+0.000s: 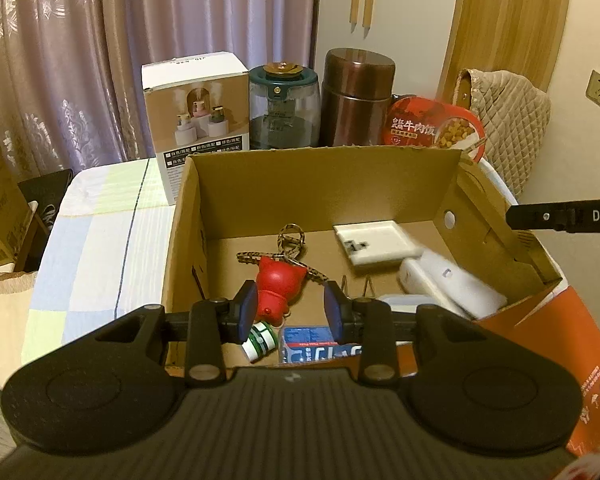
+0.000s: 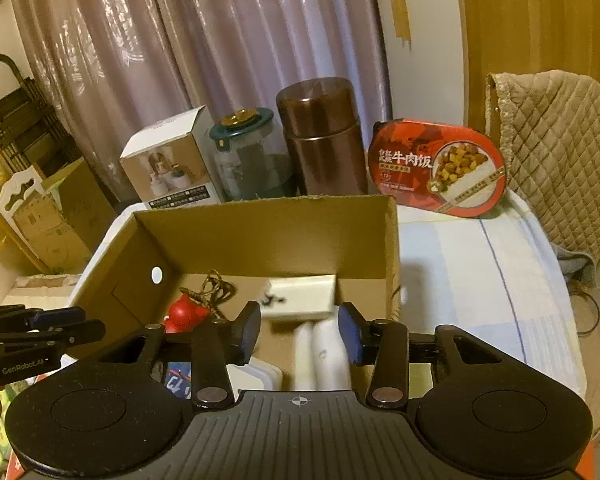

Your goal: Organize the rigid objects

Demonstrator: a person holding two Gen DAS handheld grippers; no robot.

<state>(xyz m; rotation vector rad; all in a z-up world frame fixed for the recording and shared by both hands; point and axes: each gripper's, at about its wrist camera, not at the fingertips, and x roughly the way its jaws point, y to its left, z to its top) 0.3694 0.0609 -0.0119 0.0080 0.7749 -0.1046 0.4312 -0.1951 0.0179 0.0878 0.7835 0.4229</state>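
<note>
An open cardboard box (image 1: 324, 184) holds a red pig toy (image 1: 276, 288) on a leopard strap, a white tray (image 1: 374, 242), a green-capped bottle (image 1: 262, 342), a blue packet (image 1: 320, 350) and a blurred white oblong object (image 1: 452, 286). My left gripper (image 1: 291, 312) hovers over the box's near edge, its pads a little apart with nothing between them. The right gripper (image 2: 300, 332) is above the box's right side. Its jaws stand apart, and the white object (image 2: 324, 348) lies blurred below them, untouched by the pads. The toy (image 2: 184, 314) and tray (image 2: 300, 298) also show in the right wrist view.
Behind the box stand a white product carton (image 1: 196, 120), a green-lidded glass jar (image 1: 284, 112), a brown canister (image 1: 358, 100) and a red meal bowl (image 1: 436, 128). A checked cloth (image 1: 100, 232) covers the table. A quilted chair back (image 2: 552, 152) is at the right.
</note>
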